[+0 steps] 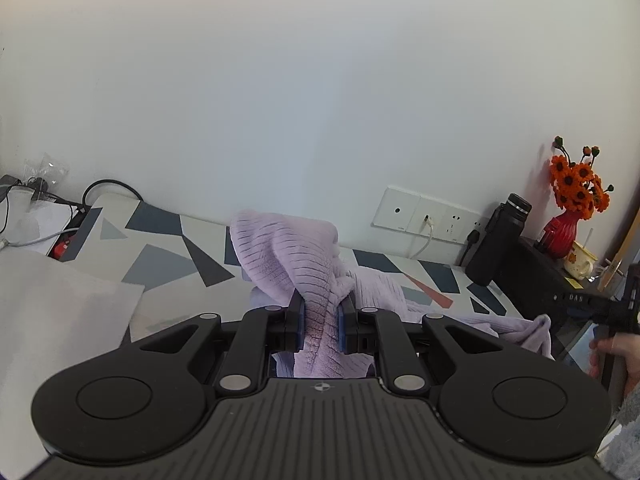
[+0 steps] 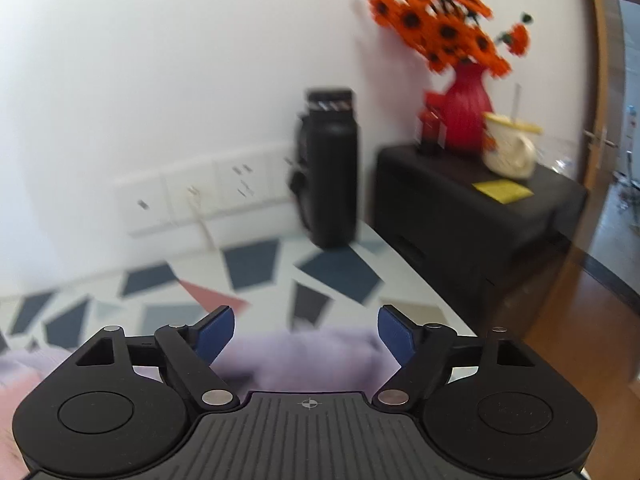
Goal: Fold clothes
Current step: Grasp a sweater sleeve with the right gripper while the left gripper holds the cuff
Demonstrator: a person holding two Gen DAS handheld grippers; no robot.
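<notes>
Pinched between our left tongs (image 1: 320, 320), a bunched fold of the lilac garment (image 1: 296, 252) rose off the patterned tabletop (image 1: 168, 256). Our right tongs (image 2: 306, 332) hung spread above its far end. Next, we judged, they should clamp that loose end.

Lilac ribbed garment (image 1: 304, 264) on a white desk (image 1: 168, 240) patterned with navy, grey and coral shards; orange flowers (image 2: 440, 28) in a red vase (image 2: 466, 116), black bottle (image 2: 330, 168).
</notes>
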